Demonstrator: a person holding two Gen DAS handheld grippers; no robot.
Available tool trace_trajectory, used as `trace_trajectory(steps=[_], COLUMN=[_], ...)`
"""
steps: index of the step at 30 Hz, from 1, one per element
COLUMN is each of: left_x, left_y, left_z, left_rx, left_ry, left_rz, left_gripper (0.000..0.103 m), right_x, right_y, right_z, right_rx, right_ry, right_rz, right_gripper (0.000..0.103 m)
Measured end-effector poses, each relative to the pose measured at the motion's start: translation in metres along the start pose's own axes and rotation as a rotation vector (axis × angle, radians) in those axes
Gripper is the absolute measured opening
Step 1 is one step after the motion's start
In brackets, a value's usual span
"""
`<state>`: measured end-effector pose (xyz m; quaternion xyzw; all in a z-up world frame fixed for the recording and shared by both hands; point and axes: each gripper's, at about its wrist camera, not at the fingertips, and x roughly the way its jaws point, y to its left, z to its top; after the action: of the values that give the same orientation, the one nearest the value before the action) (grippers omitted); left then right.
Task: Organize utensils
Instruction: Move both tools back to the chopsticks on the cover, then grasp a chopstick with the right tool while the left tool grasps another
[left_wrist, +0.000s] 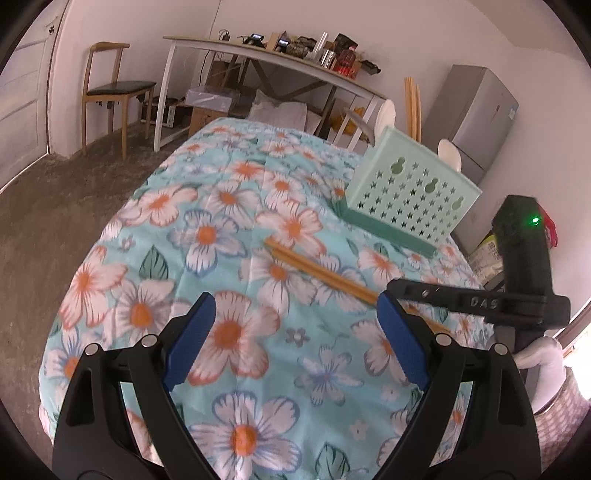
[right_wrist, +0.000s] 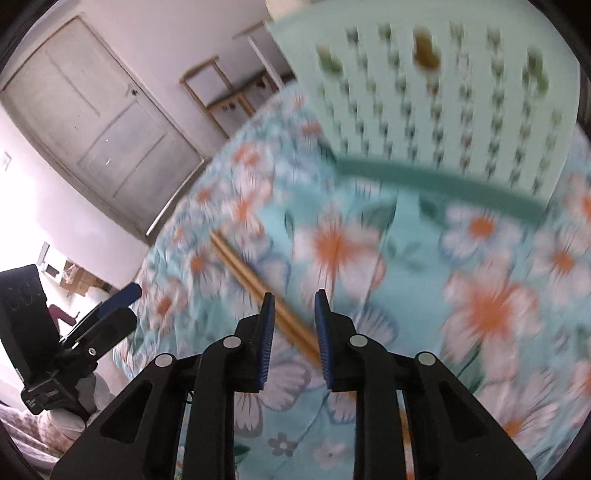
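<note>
A pair of wooden chopsticks (left_wrist: 317, 271) lies on the floral tablecloth (left_wrist: 258, 369), in front of a mint-green perforated utensil holder (left_wrist: 410, 192). White spoons (left_wrist: 450, 153) and chopsticks (left_wrist: 410, 107) stand in the holder. My left gripper (left_wrist: 295, 325) is open and empty above the cloth, left of the chopsticks' near end. In the right wrist view, my right gripper (right_wrist: 294, 328) is partly open, its blue pads on either side of the chopsticks (right_wrist: 255, 284) near their end, not closed on them. The holder (right_wrist: 443, 99) is just beyond; the view is blurred.
The right gripper's body (left_wrist: 517, 280) shows at the right in the left wrist view; the left gripper (right_wrist: 92, 325) shows at the left in the right wrist view. Behind the table stand a chair (left_wrist: 110, 92), a cluttered white desk (left_wrist: 258, 59) and a grey fridge (left_wrist: 476, 110). A door (right_wrist: 99, 122) is at the left.
</note>
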<state>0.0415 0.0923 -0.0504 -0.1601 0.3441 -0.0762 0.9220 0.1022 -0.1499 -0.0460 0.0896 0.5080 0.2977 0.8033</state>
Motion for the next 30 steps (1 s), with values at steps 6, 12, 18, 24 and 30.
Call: trace_trajectory(steps=[6,12,18,24,30], left_x=[0.003,0.007,0.007,0.007,0.013], left_y=[0.002,-0.003,-0.008,-0.010,-0.015], left_z=[-0.010,-0.014,-0.015,-0.017,-0.013], left_rx=[0.004,0.008,0.014,0.009,-0.013], left_ry=[0.031,0.055,0.056,0.061,0.068], left_rz=[-0.005,-0.017,-0.024,-0.034,-0.094], left_gripper=[0.085,0.085,0.085,0.085,0.076], right_x=[0.004,0.007,0.003,-0.024,-0.056], right_y=[-0.001,0.007,0.005,-0.012,-0.032], right_z=[-0.021,-0.033,-0.040,-0.045,-0.052], right_rx=[0.015,0.046,0.116,0.192,0.157], right_ry=[0.055,0.089,0.062,-0.030,-0.094], right_rz=[0.078,0.161,0.245,0.240,0.077], right_gripper=[0.020,0.010,0.008,0.007,0.007])
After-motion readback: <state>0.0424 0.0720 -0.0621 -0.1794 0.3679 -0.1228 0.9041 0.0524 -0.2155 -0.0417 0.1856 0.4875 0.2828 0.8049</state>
